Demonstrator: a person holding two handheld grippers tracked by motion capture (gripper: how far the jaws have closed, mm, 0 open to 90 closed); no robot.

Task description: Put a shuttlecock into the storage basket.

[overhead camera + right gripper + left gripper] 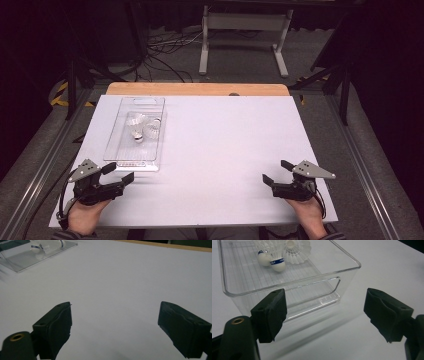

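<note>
A clear plastic tray (112, 145) lies on the left part of the white table (225, 140), with white shuttlecocks (142, 127) in its far half. In the left gripper view the tray's near rim (294, 281) is just ahead, and the shuttlecocks (278, 263) show blue-banded cork heads. My left gripper (119, 172) is open and empty just short of the tray's near end, the jaws (325, 312) wide apart. My right gripper (276, 171) rests open and empty at the table's near right, its jaws (115, 325) over bare table. The tray (37, 260) is far off at that view's upper left.
A wooden strip (200, 89) runs along the table's far edge. Beyond it on the floor stand a white frame (245, 25) and loose cables (165, 50). Dark stands flank the table on both sides.
</note>
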